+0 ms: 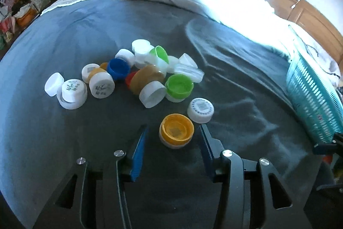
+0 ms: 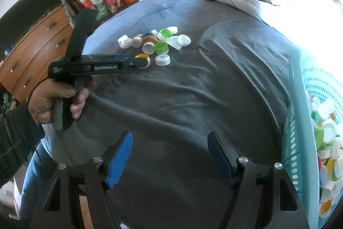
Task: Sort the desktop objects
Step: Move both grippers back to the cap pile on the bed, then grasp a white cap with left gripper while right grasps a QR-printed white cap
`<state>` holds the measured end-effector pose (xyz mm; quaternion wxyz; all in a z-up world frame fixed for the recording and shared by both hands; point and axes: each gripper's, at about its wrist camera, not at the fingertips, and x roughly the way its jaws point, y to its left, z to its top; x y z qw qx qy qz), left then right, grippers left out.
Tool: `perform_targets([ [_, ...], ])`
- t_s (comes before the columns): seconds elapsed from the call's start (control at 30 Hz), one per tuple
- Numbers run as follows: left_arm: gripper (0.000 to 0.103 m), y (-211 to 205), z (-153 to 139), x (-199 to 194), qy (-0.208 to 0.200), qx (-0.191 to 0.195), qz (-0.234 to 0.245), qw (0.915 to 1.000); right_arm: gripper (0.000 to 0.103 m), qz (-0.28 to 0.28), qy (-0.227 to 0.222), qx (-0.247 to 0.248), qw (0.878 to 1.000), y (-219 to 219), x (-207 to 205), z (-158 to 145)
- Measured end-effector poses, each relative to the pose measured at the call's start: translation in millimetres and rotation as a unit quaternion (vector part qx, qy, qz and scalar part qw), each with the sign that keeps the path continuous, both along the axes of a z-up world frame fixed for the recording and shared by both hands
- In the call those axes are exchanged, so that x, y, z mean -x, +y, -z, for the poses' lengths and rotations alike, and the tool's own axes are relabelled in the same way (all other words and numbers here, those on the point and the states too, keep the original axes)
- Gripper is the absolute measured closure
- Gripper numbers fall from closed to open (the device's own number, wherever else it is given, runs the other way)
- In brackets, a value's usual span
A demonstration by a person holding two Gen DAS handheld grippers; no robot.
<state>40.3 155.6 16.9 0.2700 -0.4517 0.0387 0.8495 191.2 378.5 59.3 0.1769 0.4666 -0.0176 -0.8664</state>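
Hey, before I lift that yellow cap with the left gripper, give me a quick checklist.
1. Yellow cap lined up inside left gripper: ok.
2. Pads pressing the cap: not ok, gaps show on either side.
3. White cap clear of the pads: ok, but close.
4. Right gripper empty: ok, open.
5. Basket has room: ok.

Left wrist view looks steeply down, close over the cap pile point(image 1: 137, 76); right wrist view stands farther back, sharing it point(image 2: 156, 42) at twelve o'clock.
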Motion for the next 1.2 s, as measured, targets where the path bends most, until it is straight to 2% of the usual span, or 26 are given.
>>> perform_targets([
  [0.03, 0.077, -0.9, -2.8, -1.5, 0.002, -0.009, 0.003, 0.9999, 0.026, 0.0, -0.002, 0.002, 1.0, 1.0, -0.3, 0.4],
  [0.07, 0.077, -5.2, -10.3, -6.5, 0.003, -0.039, 0.008, 0.9992, 0.026, 0.0, -0.003, 0.004, 1.0, 1.6, -0.6, 0.3],
  [0.1, 0.076, -15.6, -24.5, -14.9, 0.007, -0.1, 0.011, 0.9949, 0.026, 0.001, -0.001, 0.004, 1.0, 2.0, -0.9, -0.1],
  [0.13, 0.075, -22.5, -29.7, -19.6, 0.014, -0.114, 0.005, 0.9934, 0.026, 0.001, 0.0, 0.004, 1.0, 2.2, -1.1, -1.0],
  [0.17, 0.075, -23.5, -25.6, -20.9, 0.026, -0.061, -0.019, 0.9976, 0.026, 0.001, 0.004, 0.006, 1.0, 2.2, -1.0, -2.9],
  [0.2, 0.08, -22.2, -14.1, -17.7, 0.015, 0.007, -0.04, 0.999, 0.026, 0.001, 0.006, 0.007, 1.0, 2.1, -0.7, -3.4],
  [0.23, 0.083, -27.7, -3.6, -14.2, -0.012, 0.022, -0.052, 0.9983, 0.026, 0.001, 0.007, 0.009, 1.0, 1.8, -0.1, -3.5],
  [0.27, 0.083, -41.4, -3.1, -14.5, -0.032, -0.035, -0.058, 0.9972, 0.026, -0.001, 0.007, 0.011, 1.0, 0.1, 1.0, -2.9],
  [0.3, 0.083, -58.4, -3.6, -15.5, -0.063, -0.096, -0.069, 0.991, 0.026, -0.004, 0.007, 0.011, 1.0, -1.9, 2.0, -1.7],
  [0.33, 0.083, -67.3, -2.8, -16.3, -0.072, -0.112, -0.08, 0.9878, 0.026, -0.006, 0.007, 0.01, 1.0, -4.1, 2.0, -1.3],
  [0.37, 0.083, -84.0, 1.6, -18.6, -0.081, -0.124, -0.111, 0.9828, 0.026, -0.009, 0.008, 0.009, 1.0, -6.3, 2.0, -1.3],
  [0.43, 0.096, -105.5, 11.3, -19.4, -0.102, -0.156, -0.145, 0.9717, 0.026, -0.01, 0.007, 0.013, 1.0, -9.1, 0.3, -0.9],
  [0.5, 0.098, -113.4, 9.3, -23.1, -0.093, -0.15, -0.165, 0.9704, 0.026, -0.013, 0.002, 0.014, 1.0, -11.5, 0.3, 2.5],
  [0.57, 0.091, -106.4, -4.2, -28.3, -0.061, -0.144, -0.159, 0.9747, 0.026, -0.017, -0.002, 0.011, 1.0, -13.6, -0.2, 5.8],
  [0.63, 0.086, -90.3, -18.3, -25.6, -0.031, -0.152, -0.125, 0.98, 0.026, -0.018, -0.004, 0.011, 1.0, -15.4, -0.9, 7.9],
  [0.7, 0.083, -76.4, -23.7, -15.3, -0.023, -0.144, -0.118, 0.9822, 0.026, -0.018, -0.005, 0.011, 1.0, -16.9, -0.1, 8.5],
  [0.77, 0.08, -72.8, -25.0, -5.9, -0.016, -0.144, -0.128, 0.981, 0.026, -0.018, -0.002, 0.013, 1.0, -18.2, 0.1, 6.7],
  [0.83, 0.057, -69.3, -17.8, 0.8, -0.025, -0.106, -0.145, 0.9833, 0.026, -0.021, 0.0, 0.012, 1.0, -20.0, -0.8, 5.7],
  [0.87, 0.058, -66.5, -4.5, 4.3, -0.074, -0.11, -0.115, 0.9845, 0.026, -0.023, -0.001, 0.011, 1.0, -21.1, -1.4, 6.0],
  [0.9, 0.064, -65.2, -2.9, 1.0, -0.099, -0.142, -0.081, 0.9815, 0.026, -0.024, -0.002, 0.01, 1.0, -21.6, -1.9, 6.9],
  [0.93, 0.066, -64.4, -6.5, -8.8, -0.106, -0.174, -0.046, 0.9779, 0.026, -0.025, -0.003, 0.01, 1.0, -21.9, -2.1, 7.4],
  [0.97, 0.066, -64.8, -13.0, -22.2, -0.096, -0.186, -0.018, 0.9777, 0.026, -0.026, -0.004, 0.01, 1.0, -21.9, -2.8, 7.9],
  [1.0, 0.065, -67.2, -17.7, -35.0, -0.08, -0.181, -0.006, 0.9802, 0.026, -0.025, -0.003, 0.009, 1.0, -21.0, -4.1, 8.4],
  [1.1, 0.066, -84.9, -5.8, -42.2, -0.097, -0.196, -0.033, 0.9751, 0.026, -0.019, -0.01, 0.013, 1.0, -18.6, -3.7, 14.4],
  [1.2, 0.067, -91.1, 1.6, -37.5, -0.087, -0.172, -0.071, 0.9786, 0.026, -0.02, -0.014, 0.014, 1.0, -20.2, -2.6, 18.3],
])
